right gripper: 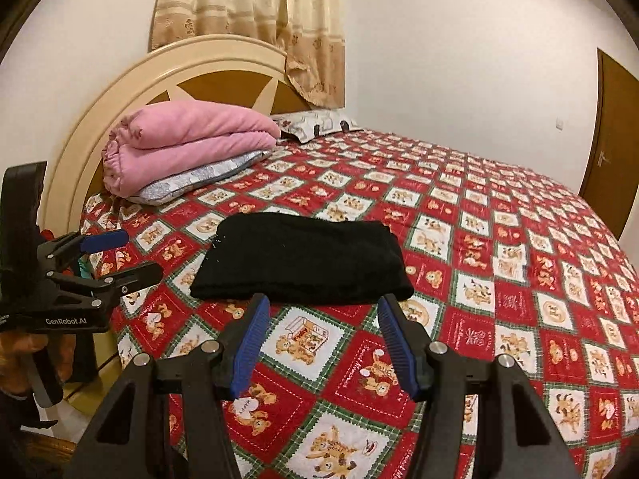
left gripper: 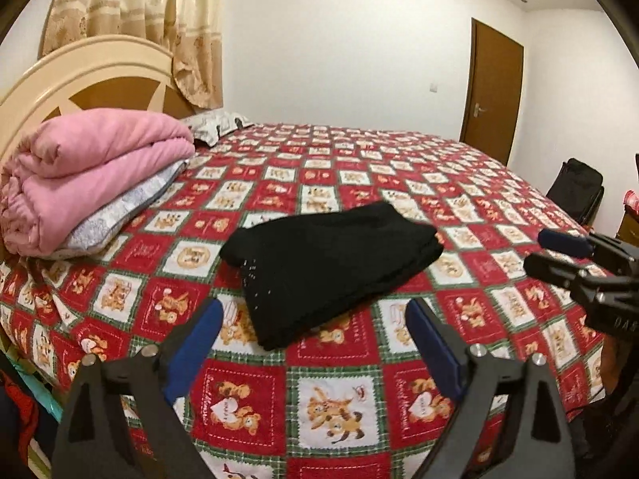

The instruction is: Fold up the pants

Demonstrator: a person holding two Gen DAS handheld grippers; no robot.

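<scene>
The black pants [left gripper: 331, 263] [right gripper: 299, 259] lie folded into a compact rectangle on the red bear-patterned bedspread [left gripper: 339, 399] [right gripper: 499, 279], near the bed's front edge. My left gripper [left gripper: 315, 307] hangs just in front of the pants, open, its blue-padded fingers spread wide with nothing between them. In the right wrist view the left gripper [right gripper: 139, 253] is at the left, off the bed's corner, held by a hand. My right gripper [right gripper: 323, 301] is open too, just short of the pants' near edge and holding nothing. It also shows at the right edge as the right gripper [left gripper: 537, 251].
A folded pink blanket [left gripper: 92, 175] [right gripper: 187, 147] rests on a grey pillow by the cream headboard [right gripper: 120, 92]. A patterned pillow [right gripper: 315, 123] lies behind it. A brown door [left gripper: 495, 92] and a black bag [left gripper: 575, 187] are at the far right.
</scene>
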